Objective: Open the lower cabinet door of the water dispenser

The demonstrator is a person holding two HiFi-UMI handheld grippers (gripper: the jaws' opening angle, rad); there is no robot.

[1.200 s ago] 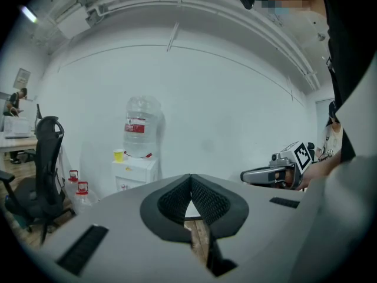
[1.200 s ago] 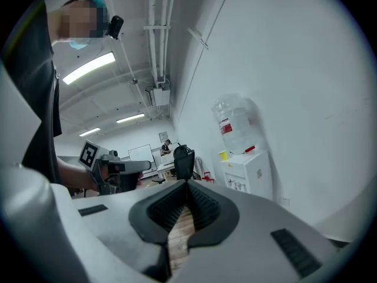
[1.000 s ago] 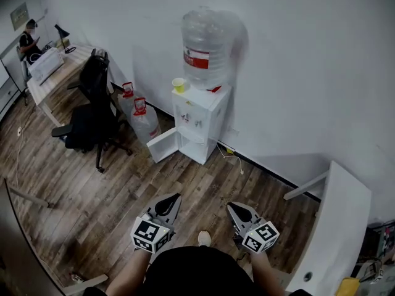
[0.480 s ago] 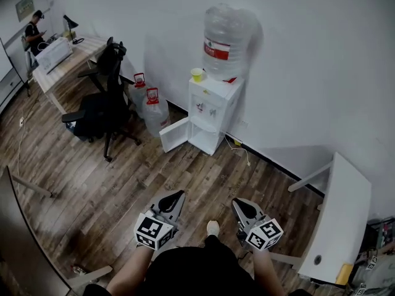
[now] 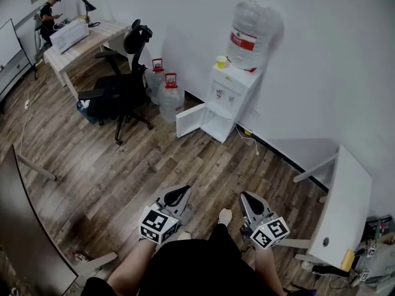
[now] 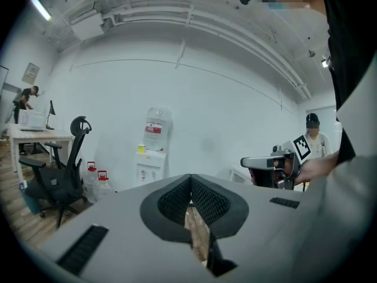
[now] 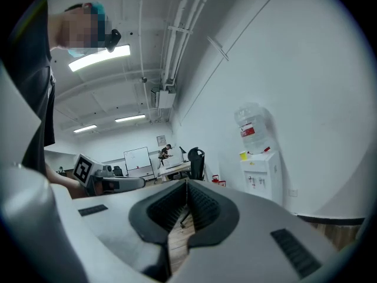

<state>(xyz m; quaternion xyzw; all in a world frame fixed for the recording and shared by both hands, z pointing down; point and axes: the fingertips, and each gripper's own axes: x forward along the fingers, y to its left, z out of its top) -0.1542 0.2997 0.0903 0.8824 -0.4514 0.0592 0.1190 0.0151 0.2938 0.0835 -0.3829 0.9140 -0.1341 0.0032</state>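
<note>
The plank floor (image 5: 123, 165) spreads under and ahead of both grippers and ends at a white wall (image 5: 321, 73) far in front of them. A white table (image 5: 342, 208) stands off to the right of the right gripper (image 5: 247, 198). Far ahead and to the left of the left gripper (image 5: 179, 193) is a wooden desk (image 5: 86, 39), with a black office chair (image 5: 120, 88) on its nearer side. The water dispenser (image 5: 233, 91) stands against the wall, well apart from both grippers and ahead of the gap between them. It carries a large bottle (image 5: 250, 34), and its lower cabinet door (image 5: 190, 121) hangs swung open toward the left. Two spare water jugs (image 5: 165, 90) sit just left of that door, and a yellow cup (image 5: 221, 61) stands on the dispenser's top. Each gripper has its jaws pressed together on nothing.
</note>
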